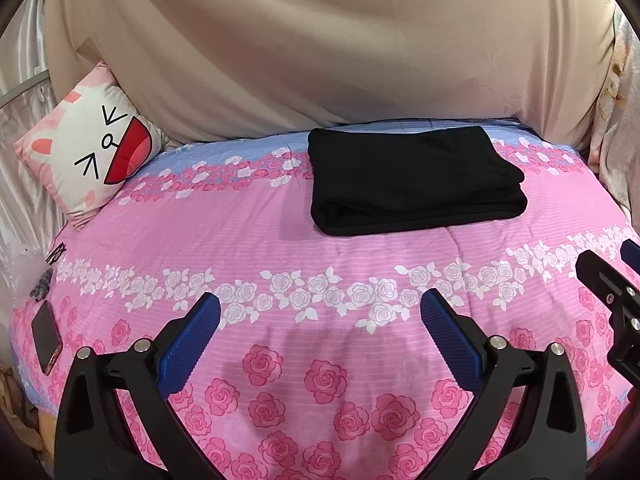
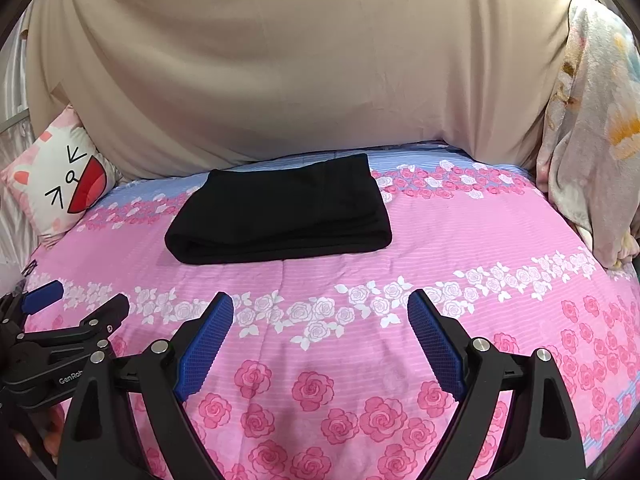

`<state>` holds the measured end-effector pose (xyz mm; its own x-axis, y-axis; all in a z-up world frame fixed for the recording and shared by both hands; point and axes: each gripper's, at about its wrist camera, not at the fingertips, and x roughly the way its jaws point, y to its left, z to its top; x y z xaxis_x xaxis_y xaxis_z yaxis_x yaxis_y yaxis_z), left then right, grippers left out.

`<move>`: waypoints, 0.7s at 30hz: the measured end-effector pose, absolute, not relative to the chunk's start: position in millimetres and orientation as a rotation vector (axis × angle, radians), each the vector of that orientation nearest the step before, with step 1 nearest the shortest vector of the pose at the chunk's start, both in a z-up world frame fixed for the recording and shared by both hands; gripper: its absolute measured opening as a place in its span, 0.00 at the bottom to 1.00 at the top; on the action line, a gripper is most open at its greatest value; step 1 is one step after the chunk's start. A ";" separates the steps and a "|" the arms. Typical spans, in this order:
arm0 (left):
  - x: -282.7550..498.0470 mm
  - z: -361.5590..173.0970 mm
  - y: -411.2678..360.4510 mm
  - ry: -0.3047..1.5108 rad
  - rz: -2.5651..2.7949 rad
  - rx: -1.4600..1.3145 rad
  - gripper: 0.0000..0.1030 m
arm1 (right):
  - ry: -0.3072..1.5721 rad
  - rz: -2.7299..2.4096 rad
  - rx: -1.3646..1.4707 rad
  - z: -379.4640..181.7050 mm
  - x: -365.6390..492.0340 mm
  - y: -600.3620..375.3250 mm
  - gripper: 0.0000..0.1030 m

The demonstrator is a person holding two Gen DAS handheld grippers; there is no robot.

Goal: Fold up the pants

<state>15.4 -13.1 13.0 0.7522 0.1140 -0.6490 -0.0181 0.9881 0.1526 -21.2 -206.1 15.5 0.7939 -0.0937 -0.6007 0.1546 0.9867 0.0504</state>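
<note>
The black pants (image 1: 416, 178) are lying folded in a neat stack toward the far edge of the bed (image 1: 280, 240), near the beige cover. The left gripper (image 1: 320, 320) and right gripper (image 2: 320, 320) are hovering over the near edge, fingers spread wide and gripping nothing, well apart from the pants.

The pants (image 1: 416, 180) are matt black cloth, soft and slightly fuzzy. The bedspread (image 1: 280, 232) is smooth printed cotton-like fabric with fine ribbed stripes. Each claw, left (image 1: 320, 320) and right (image 2: 320, 320), is matt black plastic with textured blue rubbery pads (image 2: 206, 344) and shiny metal pins. The phone (image 1: 46, 336) looks glossy.
</note>
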 end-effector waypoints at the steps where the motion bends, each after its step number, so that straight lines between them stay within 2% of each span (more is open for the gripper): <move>1: 15.6 12.8 -13.6 0.718 0.075 0.141 0.95 | 0.641 -0.134 0.097 15.3 -21.0 -205.8 0.84; 21: 16.1 13.2 -13.2 0.709 0.068 0.153 0.95 | 0.645 -0.129 0.091 13.8 -18.9 -206.5 0.84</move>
